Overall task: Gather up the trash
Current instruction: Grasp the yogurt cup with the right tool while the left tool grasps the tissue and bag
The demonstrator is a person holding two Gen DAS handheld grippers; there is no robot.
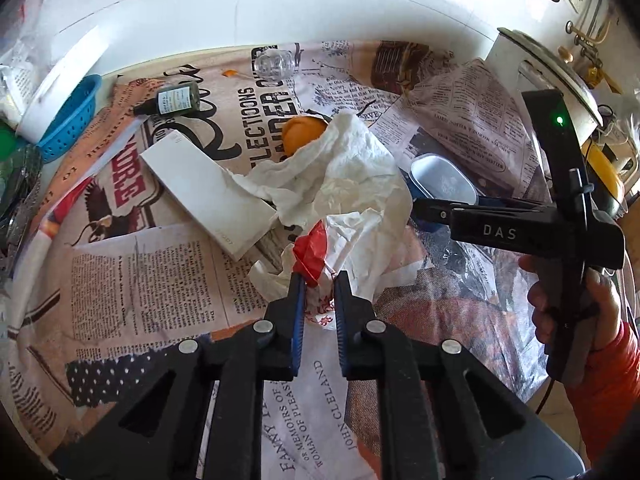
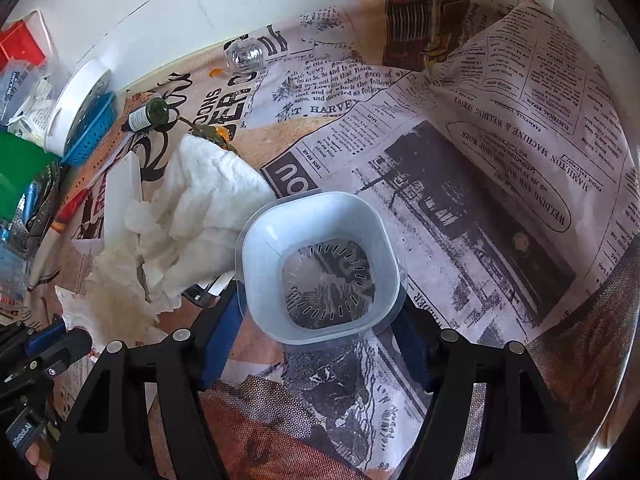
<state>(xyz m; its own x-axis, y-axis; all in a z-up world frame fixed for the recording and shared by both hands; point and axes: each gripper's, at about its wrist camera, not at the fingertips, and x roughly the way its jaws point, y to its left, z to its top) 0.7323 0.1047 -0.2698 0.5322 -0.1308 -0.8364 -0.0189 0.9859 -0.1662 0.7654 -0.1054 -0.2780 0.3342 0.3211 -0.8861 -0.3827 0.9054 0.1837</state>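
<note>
The left gripper [image 1: 319,280] has its jaws narrow, with a red-and-white crumpled wrapper [image 1: 314,254] between the blue pads; the left pad touches the red part, but whether both pads bite cannot be told. From that wrapper, a crumpled white paper towel [image 1: 344,168] spreads toward 12 o'clock, covering part of an orange fruit [image 1: 302,132] at its far edge. A flat white box [image 1: 204,196] lies at 10 o'clock from the wrapper, touching the towel. Farther toward 11 o'clock lie a small dark green bottle [image 1: 172,102] on its side and a blue basket [image 1: 74,118]; a clear glass jar [image 1: 278,62] lies near 12 o'clock by the wall.

The right gripper [image 2: 320,312] has its jaws wide, clasping a white plastic container [image 2: 320,268] on both sides, its open mouth facing the camera and its slotted bottom showing print through it. In the left view the same container sits at 3 o'clock from the towel, at the gripper's tips. Everything rests on a table covered with a newspaper-print cloth [image 2: 460,184].
</note>
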